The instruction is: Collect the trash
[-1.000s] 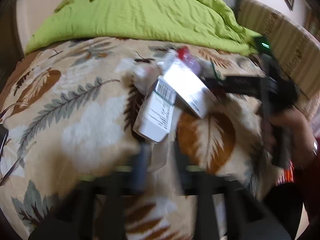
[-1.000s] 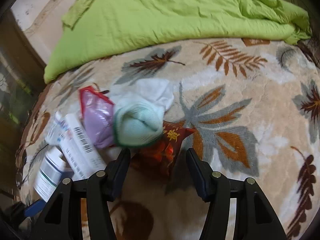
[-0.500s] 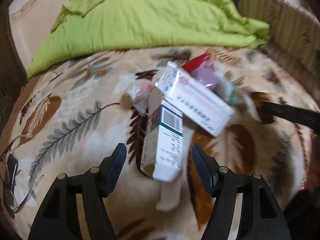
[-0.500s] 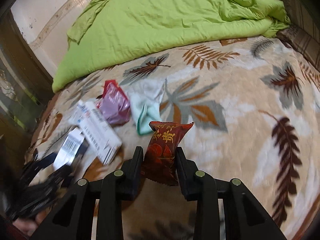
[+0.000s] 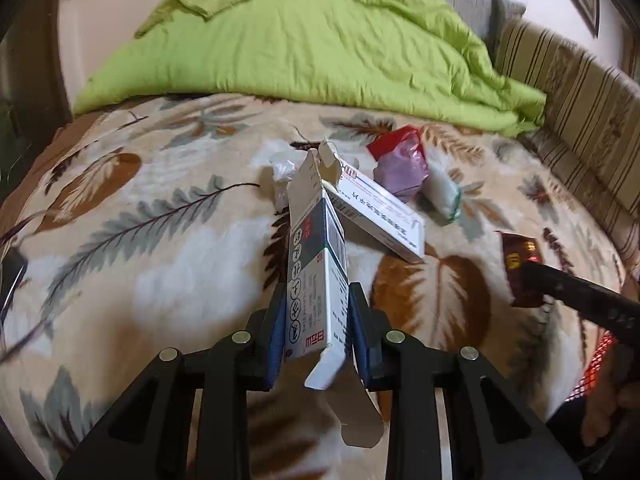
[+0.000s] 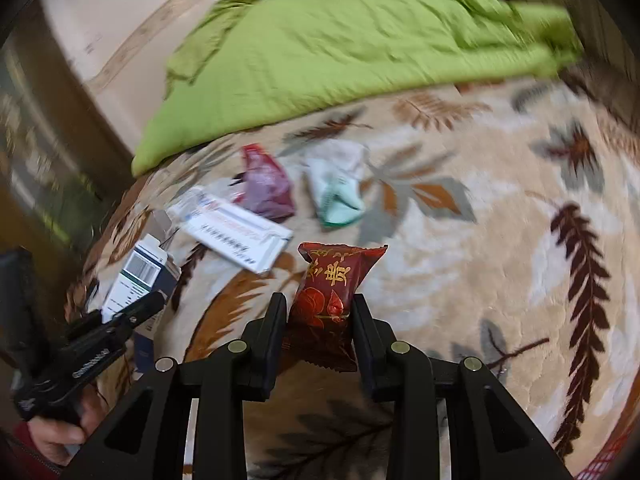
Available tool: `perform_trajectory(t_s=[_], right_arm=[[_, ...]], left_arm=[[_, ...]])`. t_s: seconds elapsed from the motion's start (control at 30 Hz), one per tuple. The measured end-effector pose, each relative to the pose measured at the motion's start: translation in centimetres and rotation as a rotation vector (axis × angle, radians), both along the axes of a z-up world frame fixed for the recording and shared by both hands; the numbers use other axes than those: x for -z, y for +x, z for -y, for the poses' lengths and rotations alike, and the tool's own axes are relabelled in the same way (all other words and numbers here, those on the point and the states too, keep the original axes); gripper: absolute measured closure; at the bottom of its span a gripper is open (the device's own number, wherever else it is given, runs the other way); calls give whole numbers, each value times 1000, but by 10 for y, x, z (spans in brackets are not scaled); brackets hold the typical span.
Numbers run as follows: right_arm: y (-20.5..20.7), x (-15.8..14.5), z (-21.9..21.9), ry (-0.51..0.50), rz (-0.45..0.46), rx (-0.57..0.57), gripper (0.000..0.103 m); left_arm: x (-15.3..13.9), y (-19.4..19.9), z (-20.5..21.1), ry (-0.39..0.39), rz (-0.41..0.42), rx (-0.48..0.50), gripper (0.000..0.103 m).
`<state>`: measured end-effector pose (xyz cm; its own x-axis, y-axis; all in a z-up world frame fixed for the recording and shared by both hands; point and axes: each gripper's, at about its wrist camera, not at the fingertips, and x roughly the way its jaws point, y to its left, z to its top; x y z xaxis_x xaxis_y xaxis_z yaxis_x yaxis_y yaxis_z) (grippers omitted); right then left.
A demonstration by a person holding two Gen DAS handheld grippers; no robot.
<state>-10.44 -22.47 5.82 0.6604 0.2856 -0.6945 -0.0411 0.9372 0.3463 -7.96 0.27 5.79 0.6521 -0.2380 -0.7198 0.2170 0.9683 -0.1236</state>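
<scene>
My left gripper (image 5: 318, 292) is shut on a white and dark green medicine box (image 5: 316, 276) with open end flaps, lifted off the leaf-patterned blanket (image 5: 160, 248). My right gripper (image 6: 320, 300) is shut on a red snack wrapper (image 6: 332, 288) with gold characters, raised above the bed; the same wrapper (image 5: 520, 268) shows at the right of the left wrist view. On the blanket lie a long white box (image 5: 380, 216), a purple and red bag (image 5: 402, 164), a pale mint cloth bundle (image 6: 336, 192) and a crumpled clear plastic piece (image 5: 284, 170).
A bright green quilt (image 5: 304, 40) covers the far half of the bed. A striped cushion (image 5: 584, 112) borders the right side. Eyeglasses (image 5: 12, 280) lie at the blanket's left edge. A hand (image 6: 56, 436) holds the left gripper's handle.
My left gripper has shut on the green and white box and lifted it. My right gripper, shut on the red wrapper, has drawn back from the pile.
</scene>
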Motion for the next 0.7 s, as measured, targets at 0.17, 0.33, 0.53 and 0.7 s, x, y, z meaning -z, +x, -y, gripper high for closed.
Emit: perform_trajectory(t_s=[0.17,0.33,0.53,0.7], right_arm=[[-10,-11,-24,-72,97,-79,68],[-7,-7,-25,-72,84,-78,68],[-8,-6,-15,-36,67,-42,68],[-11,-8,-17,-52,78,-43,68]], left_arm=[[-3,-24,-3,-8,74,-54,75],[-4,-30,7,43,134,-50,75],[-4,-35,15,79,167,-40,75],[-6,-40,21,122,203,-29,75]])
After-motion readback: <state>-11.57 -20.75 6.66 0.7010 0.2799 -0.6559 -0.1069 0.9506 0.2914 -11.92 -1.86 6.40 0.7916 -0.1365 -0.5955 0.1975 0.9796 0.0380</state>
